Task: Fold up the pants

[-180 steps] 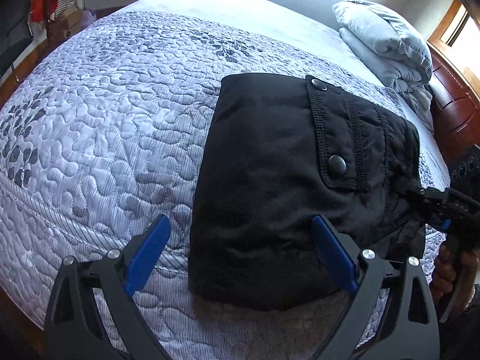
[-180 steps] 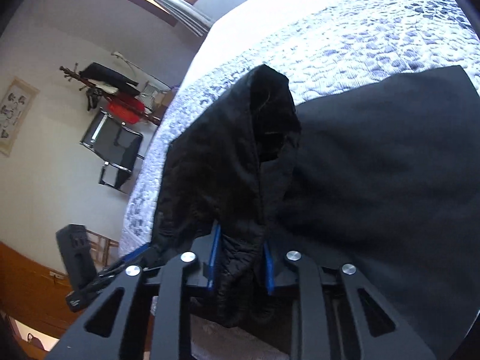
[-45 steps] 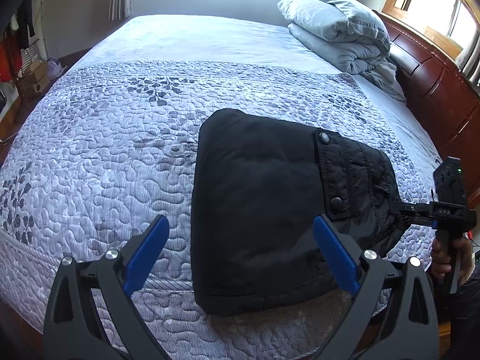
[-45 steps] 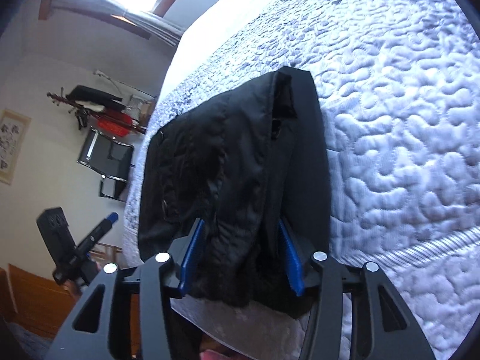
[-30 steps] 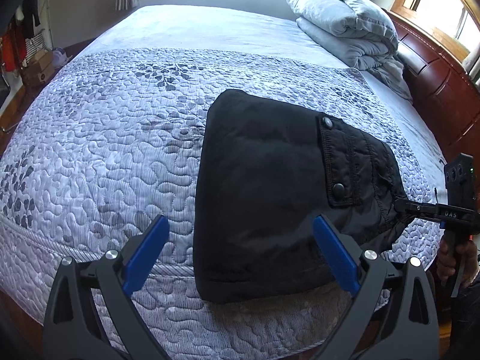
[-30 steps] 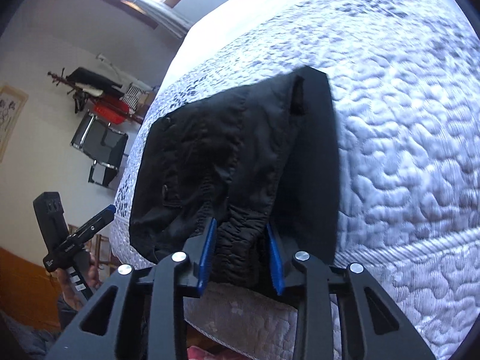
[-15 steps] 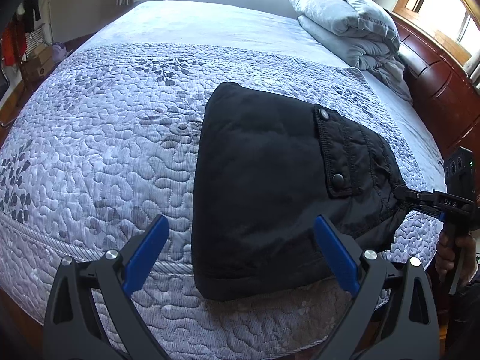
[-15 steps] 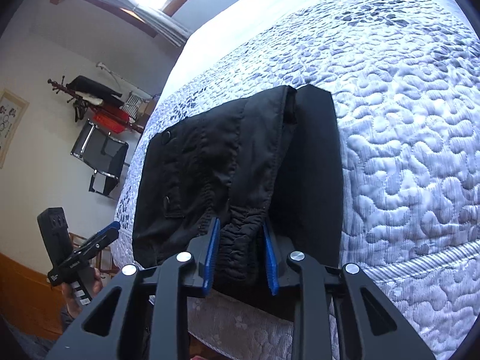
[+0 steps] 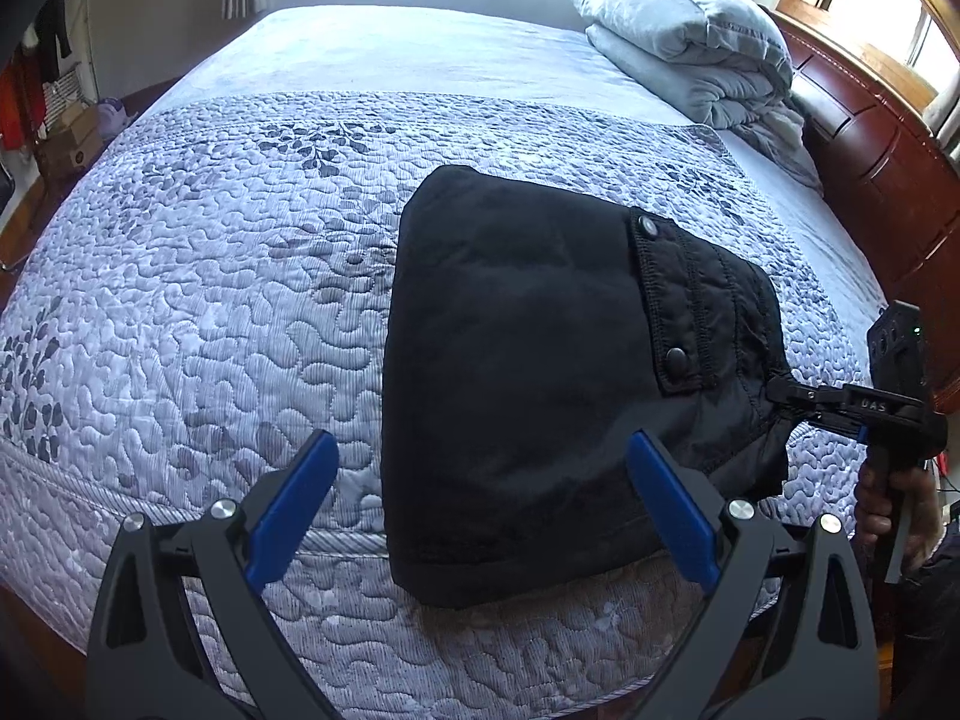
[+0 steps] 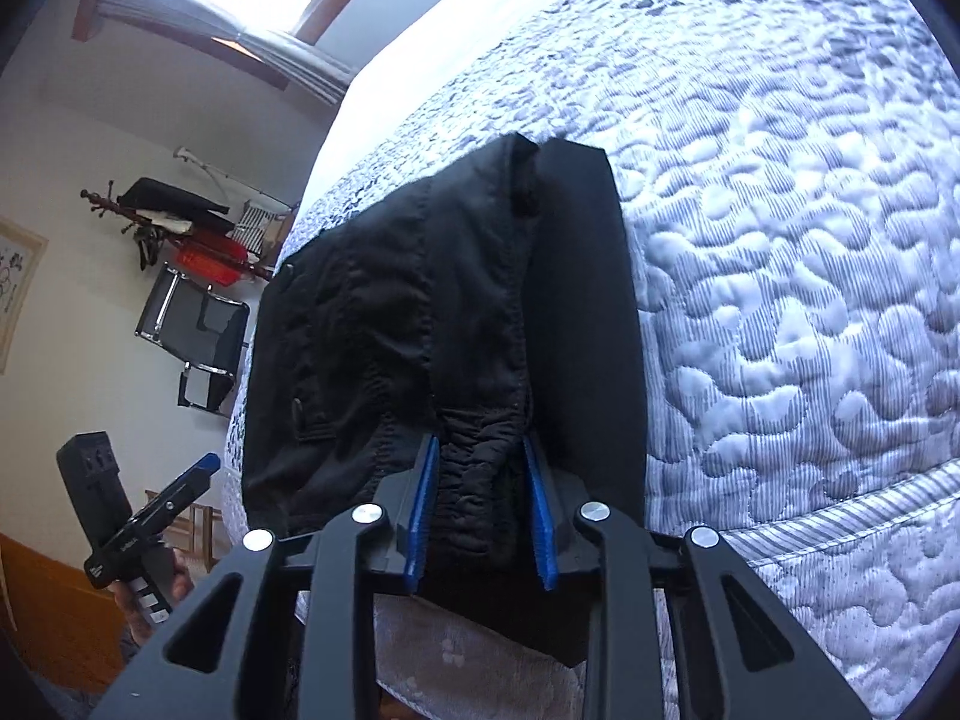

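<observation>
The black pants lie folded into a compact bundle on the quilted bed, near its front edge; a snap-flap pocket faces up. They also show in the right wrist view. My left gripper is open and empty, held just in front of the bundle's near edge. My right gripper is shut on the gathered waistband at the bundle's right end; it also shows in the left wrist view.
The grey-blue quilted bedspread covers the bed. A folded grey duvet lies at the far right by the wooden headboard. A chair and coat rack stand beyond the bed's far side.
My right gripper has closed tighter on the waistband over the last second. The left gripper stays open and has shifted only slightly; the bundle has hardly moved.
</observation>
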The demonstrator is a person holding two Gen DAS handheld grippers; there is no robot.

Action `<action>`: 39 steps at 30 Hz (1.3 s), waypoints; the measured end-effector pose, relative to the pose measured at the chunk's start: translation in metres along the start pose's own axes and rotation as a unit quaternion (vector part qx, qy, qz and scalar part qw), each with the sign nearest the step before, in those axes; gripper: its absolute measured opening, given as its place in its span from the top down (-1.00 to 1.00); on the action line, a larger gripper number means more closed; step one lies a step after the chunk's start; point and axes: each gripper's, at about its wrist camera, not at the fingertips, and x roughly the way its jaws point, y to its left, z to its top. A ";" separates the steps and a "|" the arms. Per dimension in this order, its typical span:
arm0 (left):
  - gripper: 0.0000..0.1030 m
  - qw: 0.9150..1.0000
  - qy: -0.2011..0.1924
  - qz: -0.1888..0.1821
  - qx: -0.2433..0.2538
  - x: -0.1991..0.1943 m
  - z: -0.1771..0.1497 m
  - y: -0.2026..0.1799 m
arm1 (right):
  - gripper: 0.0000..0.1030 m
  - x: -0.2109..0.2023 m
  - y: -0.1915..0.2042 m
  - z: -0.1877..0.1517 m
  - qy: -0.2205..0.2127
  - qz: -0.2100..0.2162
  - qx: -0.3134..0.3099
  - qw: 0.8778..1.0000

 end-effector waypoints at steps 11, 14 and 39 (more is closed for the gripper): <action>-0.88 1.000 -0.012 -0.003 0.008 -0.011 -0.001 -0.009 | 0.19 -0.020 0.005 -0.003 -0.013 -0.016 0.004 1.000; -0.88 1.000 -0.013 -0.001 0.014 -0.013 -0.002 -0.012 | 0.19 -0.037 0.016 -0.007 -0.029 -0.035 -0.010 0.999; -0.88 1.000 0.015 0.018 0.006 -0.006 -0.023 -0.002 | 0.22 0.009 0.105 -0.037 0.011 -0.181 -0.171 0.968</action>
